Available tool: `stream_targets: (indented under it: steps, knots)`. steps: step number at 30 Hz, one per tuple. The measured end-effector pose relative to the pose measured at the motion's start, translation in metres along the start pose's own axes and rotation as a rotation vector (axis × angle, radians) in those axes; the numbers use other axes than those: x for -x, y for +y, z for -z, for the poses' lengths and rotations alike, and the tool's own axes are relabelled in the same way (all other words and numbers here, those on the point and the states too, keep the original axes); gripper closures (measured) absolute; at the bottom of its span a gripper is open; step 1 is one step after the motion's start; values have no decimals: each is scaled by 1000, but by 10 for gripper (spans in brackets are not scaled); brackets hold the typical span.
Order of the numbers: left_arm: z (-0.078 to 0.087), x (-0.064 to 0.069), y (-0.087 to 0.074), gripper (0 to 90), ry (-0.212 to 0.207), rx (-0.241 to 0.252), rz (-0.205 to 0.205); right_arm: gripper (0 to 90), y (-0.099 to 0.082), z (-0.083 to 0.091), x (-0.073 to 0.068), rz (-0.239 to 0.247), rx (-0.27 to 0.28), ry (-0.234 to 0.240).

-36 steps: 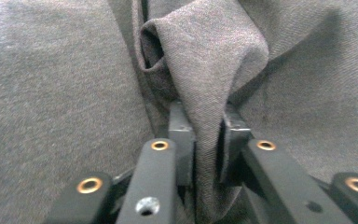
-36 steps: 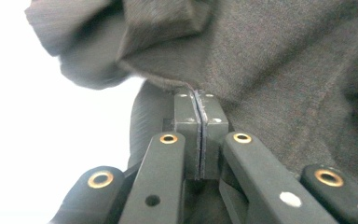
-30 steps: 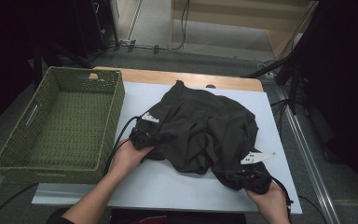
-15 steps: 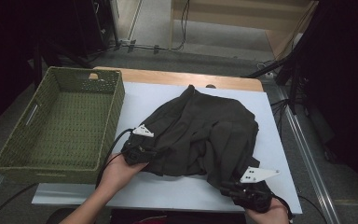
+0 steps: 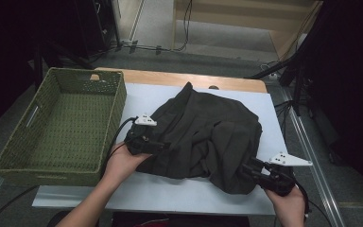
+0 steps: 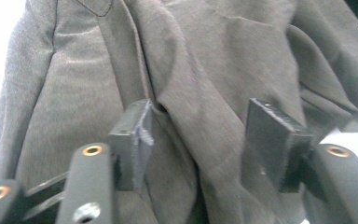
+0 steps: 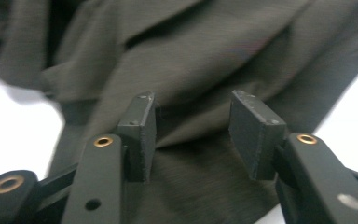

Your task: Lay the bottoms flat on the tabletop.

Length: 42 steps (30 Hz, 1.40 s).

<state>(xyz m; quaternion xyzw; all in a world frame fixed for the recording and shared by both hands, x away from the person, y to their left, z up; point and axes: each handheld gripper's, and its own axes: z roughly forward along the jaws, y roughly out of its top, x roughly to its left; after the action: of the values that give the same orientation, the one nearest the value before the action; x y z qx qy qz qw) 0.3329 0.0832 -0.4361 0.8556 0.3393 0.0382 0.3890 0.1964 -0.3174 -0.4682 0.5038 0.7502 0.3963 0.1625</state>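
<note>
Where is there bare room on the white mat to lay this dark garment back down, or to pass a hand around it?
Bare white mat lies between the green basket and the dark garment, toward the far edge, and along the near edge between the two forearms. The basket's floor is bare too. It is crowded at the garment's near corners, where the left gripper and right gripper work.

The high view is dim, its corners falling to near black; soft overhead light brightens only the white table sheet [image 5: 170,194]. Both gripper views are soft with motion blur, the dark garment [image 6: 205,70] smeared, and the white sheet glares, blown out at their edges
</note>
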Motion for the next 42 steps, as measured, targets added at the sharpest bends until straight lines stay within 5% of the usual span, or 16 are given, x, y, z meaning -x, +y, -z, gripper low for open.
stream_targets:
  steps: [12,21,30,42]
  knots:
    - [-37,-39,35,374,92,-21,22,374,25,-19,41,-71,15,-96]
    - [-64,-66,52,374,65,3,78,342,45,-35,70,-140,18,-125]
    - [-85,-86,59,373,116,-31,65,344,67,-52,88,-137,45,-170]
    - [-112,-101,63,345,173,-81,51,294,55,-97,106,-199,-35,-202]
